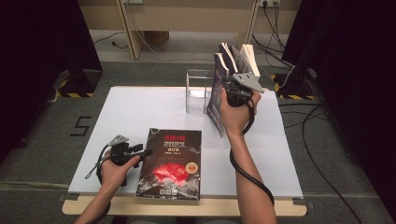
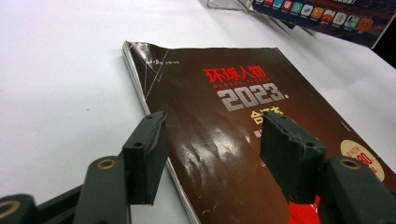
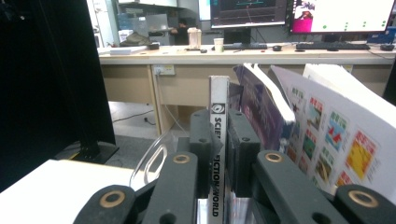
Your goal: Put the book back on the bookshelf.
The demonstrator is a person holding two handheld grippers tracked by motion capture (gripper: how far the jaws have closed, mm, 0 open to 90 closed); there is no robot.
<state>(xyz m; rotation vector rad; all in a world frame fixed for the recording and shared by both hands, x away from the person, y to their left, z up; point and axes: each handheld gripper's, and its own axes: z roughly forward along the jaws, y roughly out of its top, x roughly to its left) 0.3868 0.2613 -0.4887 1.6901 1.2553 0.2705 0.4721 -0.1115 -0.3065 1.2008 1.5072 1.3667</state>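
Note:
A dark magazine point(image 1: 170, 163) with red and silver print lies flat near the table's front edge; the left gripper view shows its cover point(image 2: 219, 107) up close. My left gripper point(image 1: 141, 151) point(image 2: 217, 156) is open at the magazine's left edge, one jaw on each side of it, not pressing on it. My right gripper point(image 1: 235, 88) point(image 3: 218, 126) is shut on an upright magazine with a white spine point(image 3: 218, 140), its dark cover point(image 1: 215, 95) facing left. That magazine stands beside other leaning magazines point(image 1: 243, 57) point(image 3: 327, 130).
A clear acrylic stand point(image 1: 198, 91) point(image 3: 152, 161) sits at the back of the white table point(image 1: 135, 109), just left of the upright magazines. Beyond the table are desk legs, floor cables and dark curtains on both sides.

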